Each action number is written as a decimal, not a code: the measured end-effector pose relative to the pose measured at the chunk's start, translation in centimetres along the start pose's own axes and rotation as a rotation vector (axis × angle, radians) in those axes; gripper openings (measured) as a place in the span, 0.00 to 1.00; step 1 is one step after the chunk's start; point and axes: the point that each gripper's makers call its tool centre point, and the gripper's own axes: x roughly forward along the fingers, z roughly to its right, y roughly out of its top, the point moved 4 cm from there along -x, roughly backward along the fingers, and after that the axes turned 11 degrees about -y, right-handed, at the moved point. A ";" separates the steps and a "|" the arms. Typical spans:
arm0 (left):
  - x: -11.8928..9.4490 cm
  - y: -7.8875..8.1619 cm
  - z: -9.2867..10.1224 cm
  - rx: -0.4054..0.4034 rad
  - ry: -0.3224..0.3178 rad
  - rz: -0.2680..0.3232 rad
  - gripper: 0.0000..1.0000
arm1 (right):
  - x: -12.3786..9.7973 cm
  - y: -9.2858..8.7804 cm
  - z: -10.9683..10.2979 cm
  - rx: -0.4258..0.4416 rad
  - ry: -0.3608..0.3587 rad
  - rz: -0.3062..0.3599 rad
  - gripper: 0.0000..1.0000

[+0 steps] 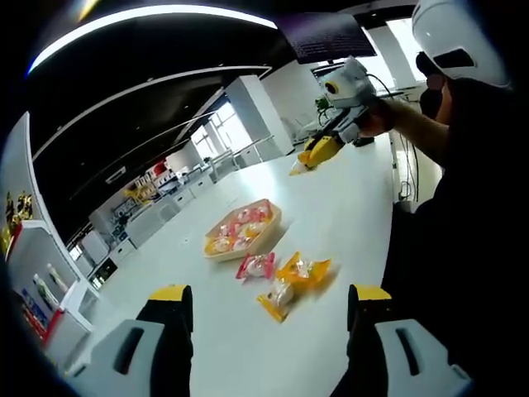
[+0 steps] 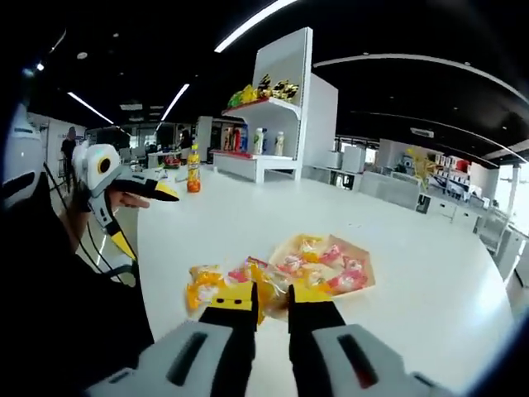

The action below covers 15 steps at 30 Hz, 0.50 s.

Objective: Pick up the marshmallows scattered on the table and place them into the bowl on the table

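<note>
Left gripper (image 1: 269,308) is spread wide, gripping nothing. Right gripper (image 2: 271,299) is squeezed together, nothing seen inside. Marshmallow packets (image 1: 285,277) are scattered at six o'clock from the bowl (image 1: 242,229).

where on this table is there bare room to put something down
Bare white table lies beyond and to the right of the bowl in the right gripper view, and toward the orange bottle. Crowded: the marshmallow packets beside the bowl.

The right claw (image 2: 270,299) hides part of the marshmallow packets (image 2: 216,285) (bowl-side ones).
</note>
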 end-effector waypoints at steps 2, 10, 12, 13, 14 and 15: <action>0.0 0.1 0.0 0.001 -0.001 0.002 0.75 | 0.5 0.5 0.8 0.006 -0.015 0.008 0.11; 0.3 0.0 0.0 -0.003 -0.008 -0.002 0.75 | 3.5 3.0 3.3 -0.005 -0.039 0.037 0.11; 0.3 0.0 0.0 -0.001 -0.009 -0.003 0.75 | 4.5 3.8 3.8 0.000 -0.044 0.049 0.11; 0.3 -0.1 0.0 -0.002 -0.009 -0.004 0.75 | 5.1 4.1 4.2 -0.009 -0.056 0.050 0.11; 0.2 0.0 -0.1 -0.002 -0.008 -0.003 0.75 | 5.7 4.4 4.4 -0.014 -0.063 0.051 0.11; 0.2 0.0 -0.1 -0.002 -0.007 -0.002 0.75 | 6.3 4.6 4.5 -0.014 -0.061 0.051 0.11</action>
